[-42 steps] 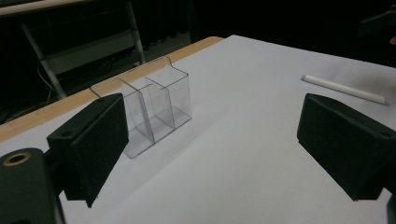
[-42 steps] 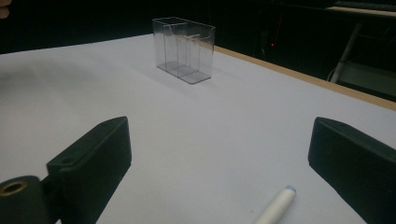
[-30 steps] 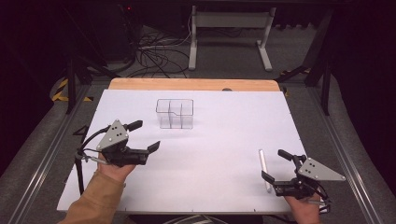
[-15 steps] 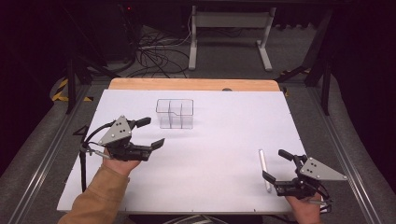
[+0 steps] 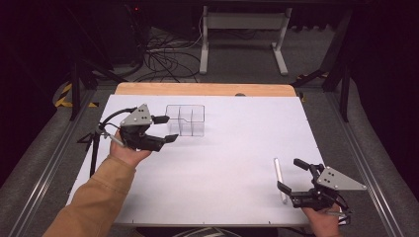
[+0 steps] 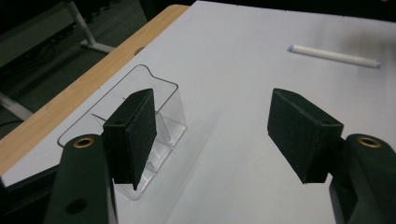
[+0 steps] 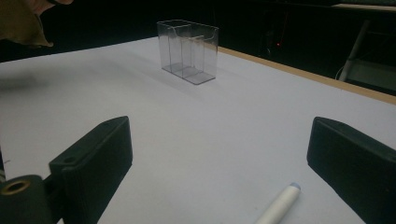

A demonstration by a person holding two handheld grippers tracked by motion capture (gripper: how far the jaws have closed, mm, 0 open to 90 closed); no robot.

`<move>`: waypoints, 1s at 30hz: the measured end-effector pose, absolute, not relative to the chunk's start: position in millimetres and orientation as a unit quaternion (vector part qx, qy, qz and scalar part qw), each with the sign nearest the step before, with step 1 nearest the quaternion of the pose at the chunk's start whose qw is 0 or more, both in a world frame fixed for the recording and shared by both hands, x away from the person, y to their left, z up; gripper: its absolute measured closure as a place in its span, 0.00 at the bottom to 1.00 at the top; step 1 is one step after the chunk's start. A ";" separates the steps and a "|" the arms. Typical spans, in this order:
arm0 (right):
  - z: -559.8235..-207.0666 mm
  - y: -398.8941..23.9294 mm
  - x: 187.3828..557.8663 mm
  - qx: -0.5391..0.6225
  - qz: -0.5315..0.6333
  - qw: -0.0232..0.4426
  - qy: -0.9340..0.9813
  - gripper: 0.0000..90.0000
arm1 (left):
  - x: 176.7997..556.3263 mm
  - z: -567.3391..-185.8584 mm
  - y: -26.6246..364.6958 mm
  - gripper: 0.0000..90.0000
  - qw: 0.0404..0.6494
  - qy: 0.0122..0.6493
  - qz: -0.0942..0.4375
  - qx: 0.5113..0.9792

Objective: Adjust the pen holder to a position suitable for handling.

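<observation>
A clear plastic container with inner dividers stands upright on the white table top, toward the back left. My left gripper hovers just left of it, with one jaw close to the container's left wall. Its jaws have just been closing, but they are still apart with nothing between them. A white stick lies at the front right. My right gripper stands open around the stick's near end, its pads clear of it. The container also stands far ahead in the right gripper view.
A wooden strip runs along the table's back edge. Behind it are table legs and cables on the floor. Metal rails border the table's sides. The white stick lies far off in the left gripper view.
My left gripper has moved away from the person and to the right, up to the container, and its jaws have narrowed. The right gripper and the stick have not moved.
</observation>
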State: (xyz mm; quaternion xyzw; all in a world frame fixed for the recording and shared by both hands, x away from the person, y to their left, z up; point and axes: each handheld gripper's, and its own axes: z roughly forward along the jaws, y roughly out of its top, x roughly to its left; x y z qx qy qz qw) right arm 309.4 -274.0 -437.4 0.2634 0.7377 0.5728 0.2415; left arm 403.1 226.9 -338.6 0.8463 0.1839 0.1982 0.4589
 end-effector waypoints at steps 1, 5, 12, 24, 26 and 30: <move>-437.4 -273.9 309.4 0.263 0.573 0.241 0.738 0.08 | 406.1 -338.3 224.7 0.37 0.455 0.177 0.194 0.851; -437.7 -273.7 309.3 0.262 0.573 0.239 0.739 0.08 | 414.1 -338.3 217.7 0.39 0.451 0.146 0.202 0.857; -438.2 -274.0 309.4 0.261 0.573 0.237 0.740 0.08 | 439.6 -342.2 210.6 0.39 0.416 0.168 0.195 0.872; -439.0 -274.6 310.0 0.260 0.573 0.234 0.741 0.08 | 470.3 -347.3 203.6 0.40 0.415 0.171 0.153 0.880; -439.1 -275.0 309.7 0.261 0.574 0.234 0.740 0.08 | 474.2 -349.7 205.3 0.40 0.414 0.178 0.159 0.879; -439.9 -274.3 310.3 0.259 0.572 0.232 0.743 0.08 | 482.0 -356.7 204.9 0.41 0.394 0.188 0.164 0.884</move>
